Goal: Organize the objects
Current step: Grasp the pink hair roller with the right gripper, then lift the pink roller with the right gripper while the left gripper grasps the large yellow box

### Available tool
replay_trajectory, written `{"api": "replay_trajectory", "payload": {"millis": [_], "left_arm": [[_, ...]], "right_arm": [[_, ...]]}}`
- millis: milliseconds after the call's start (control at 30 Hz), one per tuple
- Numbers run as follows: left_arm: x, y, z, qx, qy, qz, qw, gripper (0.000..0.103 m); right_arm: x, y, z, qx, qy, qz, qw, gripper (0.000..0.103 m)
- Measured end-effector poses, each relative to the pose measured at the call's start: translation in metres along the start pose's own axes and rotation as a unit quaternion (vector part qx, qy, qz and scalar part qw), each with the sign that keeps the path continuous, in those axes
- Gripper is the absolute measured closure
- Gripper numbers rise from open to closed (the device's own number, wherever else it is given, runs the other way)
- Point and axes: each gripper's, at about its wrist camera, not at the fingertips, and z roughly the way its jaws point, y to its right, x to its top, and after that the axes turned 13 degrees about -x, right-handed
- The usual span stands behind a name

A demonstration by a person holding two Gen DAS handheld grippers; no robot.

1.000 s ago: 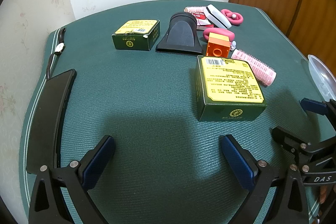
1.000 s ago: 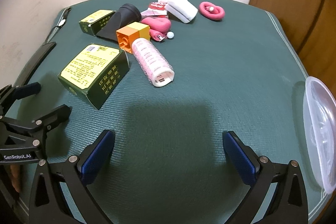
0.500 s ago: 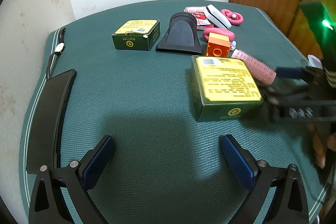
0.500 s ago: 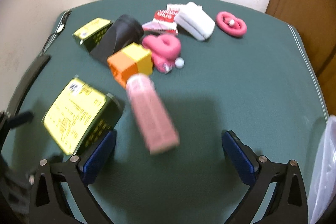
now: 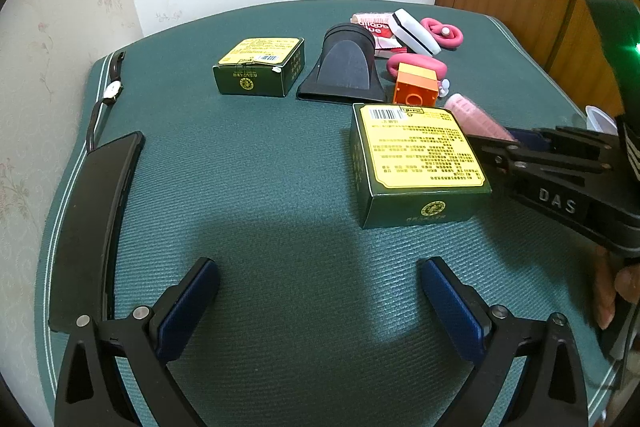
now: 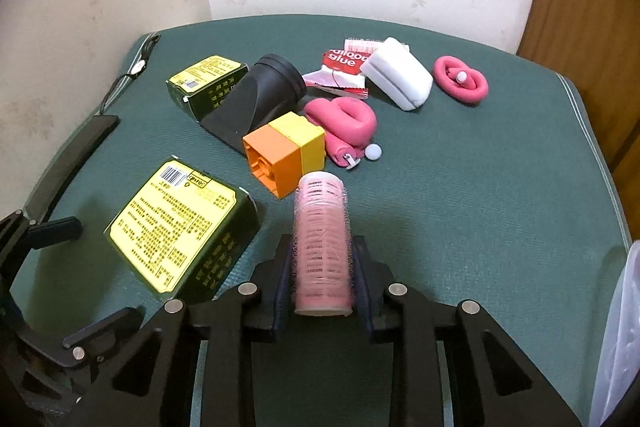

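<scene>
A pink mesh hair roller (image 6: pixel 322 247) lies on the green table between my right gripper's (image 6: pixel 322 253) blue pads. The jaws are closing on it and both pads press its sides. In the left wrist view the right gripper (image 5: pixel 516 141) reaches in from the right, with the roller (image 5: pixel 476 117) sticking out past it. A large green box with a yellow label (image 5: pixel 416 155) sits just left of the roller. My left gripper (image 5: pixel 320 295) hovers open over bare mat, with nothing between its fingers.
Behind the roller lie an orange-yellow block (image 6: pixel 286 153), a black nozzle (image 6: pixel 260 95), a small green box (image 6: pixel 208 83), pink foam curlers (image 6: pixel 346 119), a white case (image 6: pixel 398 79) and a glue packet (image 6: pixel 344 67). A watch (image 5: pixel 108 91) and a flat black bar (image 5: pixel 96 219) lie at the left edge. A clear lid (image 6: pixel 620 327) is at the right.
My right gripper moved forward to the roller and shut on it; the roller now points straight along the fingers. The large green box shifted slightly. My left gripper stayed put.
</scene>
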Motion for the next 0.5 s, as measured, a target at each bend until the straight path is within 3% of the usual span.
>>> {"api": "replay_trajectory", "payload": {"millis": [100,200,400,500], "left_arm": [[0.000,-0.001,-0.006,-0.006,-0.008,-0.022,0.9997,0.000],[0.002,0.002,-0.017,-0.038,-0.007,-0.032,0.9987,0.000],[0.021,0.017,-0.031,-0.019,0.013,-0.015,0.9996,0.000],[0.030,0.023,-0.024,-0.021,0.001,-0.016,0.9997,0.000]], "right_arm": [[-0.009,0.007,-0.006,0.007,-0.003,0.024,1.000,0.075],[-0.019,0.023,-0.011,0.023,-0.009,0.064,0.998,0.075],[-0.033,0.032,-0.020,0.029,-0.011,0.082,0.996,0.075],[-0.034,0.034,-0.021,0.033,-0.011,0.086,0.996,0.075]]}}
